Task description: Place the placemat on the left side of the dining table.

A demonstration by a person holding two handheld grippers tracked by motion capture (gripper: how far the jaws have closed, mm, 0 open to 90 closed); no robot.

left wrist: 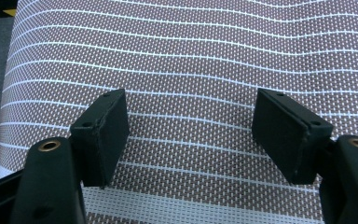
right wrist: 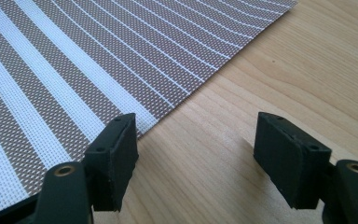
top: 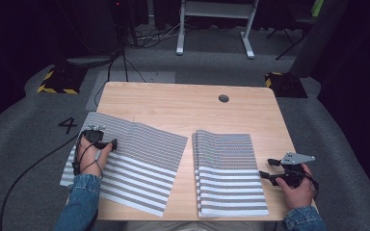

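The striped woven mats [top: 125, 161] look thin, light and floppy, best pinched at an edge; both grippers' fingers [left wrist: 103, 133] stand spread, holding nothing.

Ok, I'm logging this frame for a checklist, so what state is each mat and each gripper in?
left mat: spread out single, slightly wavy, its left edge hanging past the table edge.
right mat stack: several mats piled, edges stepped, lying flat.
left gripper: jaws open, above the left mat, holding nothing.
right gripper: jaws open, beside the stack's edge over bare wood, holding nothing.
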